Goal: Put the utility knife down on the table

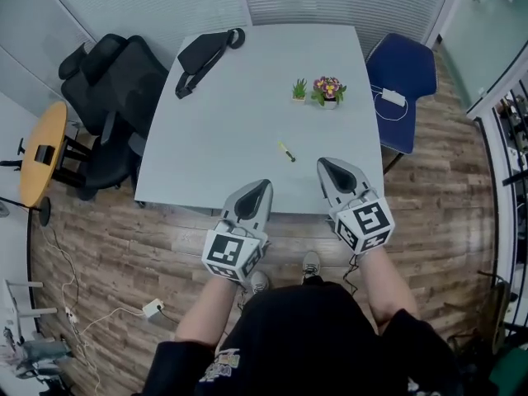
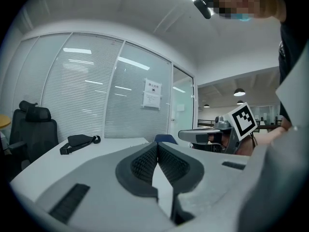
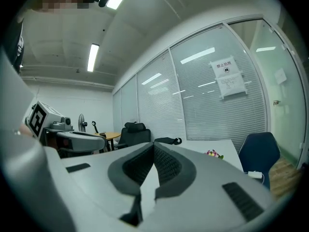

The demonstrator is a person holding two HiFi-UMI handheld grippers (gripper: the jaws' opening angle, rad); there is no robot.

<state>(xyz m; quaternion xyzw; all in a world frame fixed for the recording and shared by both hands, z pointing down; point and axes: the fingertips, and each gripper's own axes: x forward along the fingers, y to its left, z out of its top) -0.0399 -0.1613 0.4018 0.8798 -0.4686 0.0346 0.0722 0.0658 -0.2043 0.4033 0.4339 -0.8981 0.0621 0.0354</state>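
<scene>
A small yellow-green utility knife [image 1: 286, 152] lies flat on the pale grey table [image 1: 231, 130], towards its front middle, with nothing touching it. My left gripper [image 1: 257, 190] hovers over the table's front edge, below and to the left of the knife, jaws pressed together and empty. My right gripper [image 1: 328, 167] sits just right of the knife, also shut and empty. In the left gripper view the closed tips [image 2: 157, 145] point across the table; the right gripper view shows its tips [image 3: 153, 145] shut too. Neither gripper view shows the knife.
A black bag [image 1: 202, 56] lies at the table's far left corner. Two small potted plants [image 1: 328, 89] stand at the far right. A blue chair [image 1: 402, 77] with a white charger stands to the right, and a black office chair [image 1: 115, 97] to the left.
</scene>
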